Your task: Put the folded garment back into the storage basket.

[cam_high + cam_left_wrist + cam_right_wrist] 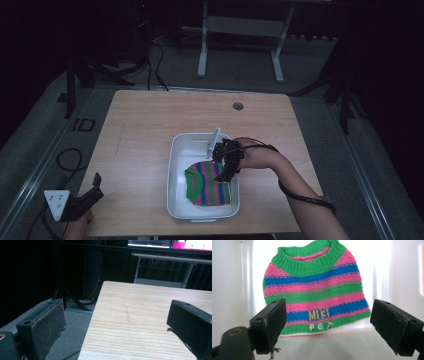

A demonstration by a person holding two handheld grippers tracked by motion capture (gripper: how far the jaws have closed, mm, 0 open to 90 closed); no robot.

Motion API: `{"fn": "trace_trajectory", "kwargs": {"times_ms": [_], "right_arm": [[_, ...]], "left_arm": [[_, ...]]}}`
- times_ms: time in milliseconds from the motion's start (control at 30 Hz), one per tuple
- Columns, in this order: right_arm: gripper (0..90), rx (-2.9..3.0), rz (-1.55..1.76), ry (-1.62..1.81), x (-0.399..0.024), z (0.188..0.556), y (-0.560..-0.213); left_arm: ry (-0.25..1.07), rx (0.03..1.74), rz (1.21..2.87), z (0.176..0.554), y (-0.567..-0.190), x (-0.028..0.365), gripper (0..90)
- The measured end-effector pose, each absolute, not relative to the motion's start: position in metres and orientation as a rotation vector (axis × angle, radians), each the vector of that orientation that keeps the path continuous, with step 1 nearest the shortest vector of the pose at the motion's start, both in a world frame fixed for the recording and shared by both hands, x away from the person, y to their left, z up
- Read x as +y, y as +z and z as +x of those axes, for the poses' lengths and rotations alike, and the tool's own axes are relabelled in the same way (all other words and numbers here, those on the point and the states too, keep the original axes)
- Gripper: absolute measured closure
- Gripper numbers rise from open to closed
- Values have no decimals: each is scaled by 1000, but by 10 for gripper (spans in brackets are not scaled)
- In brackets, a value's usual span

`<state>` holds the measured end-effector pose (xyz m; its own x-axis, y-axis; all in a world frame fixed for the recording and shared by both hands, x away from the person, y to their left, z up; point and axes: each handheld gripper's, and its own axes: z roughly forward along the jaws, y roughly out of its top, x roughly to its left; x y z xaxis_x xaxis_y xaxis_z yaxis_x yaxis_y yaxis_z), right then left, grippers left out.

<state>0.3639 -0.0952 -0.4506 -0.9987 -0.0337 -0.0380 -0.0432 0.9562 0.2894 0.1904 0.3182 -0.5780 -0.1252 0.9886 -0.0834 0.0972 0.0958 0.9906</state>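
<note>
At the near left corner of the wooden table (150, 125), the left gripper (86, 197) sits in the person's hand with its jaws spread wide and nothing between them. Right of it, a white plastic bin (176, 170) holds a striped knitted pet sweater (317, 287), lying flat. The right gripper (327, 325) hangs just above the sweater, jaws wide apart, empty.

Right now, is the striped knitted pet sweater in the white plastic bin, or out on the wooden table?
In. The striped knitted pet sweater lies flat on the white plastic bin's floor, walls all around it.
</note>
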Motion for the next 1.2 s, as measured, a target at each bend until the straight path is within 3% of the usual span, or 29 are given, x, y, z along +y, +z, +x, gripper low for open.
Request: {"fn": "trace_trajectory", "kwargs": {"times_ms": [667, 1200], "right_arm": [[142, 2890, 199, 760, -175, 372, -423], [140, 2769, 403, 865, -236, 376, -436]], "left_arm": [[1180, 1416, 1159, 190, -578, 318, 22], [1183, 1413, 1162, 190, -578, 317, 22]]}}
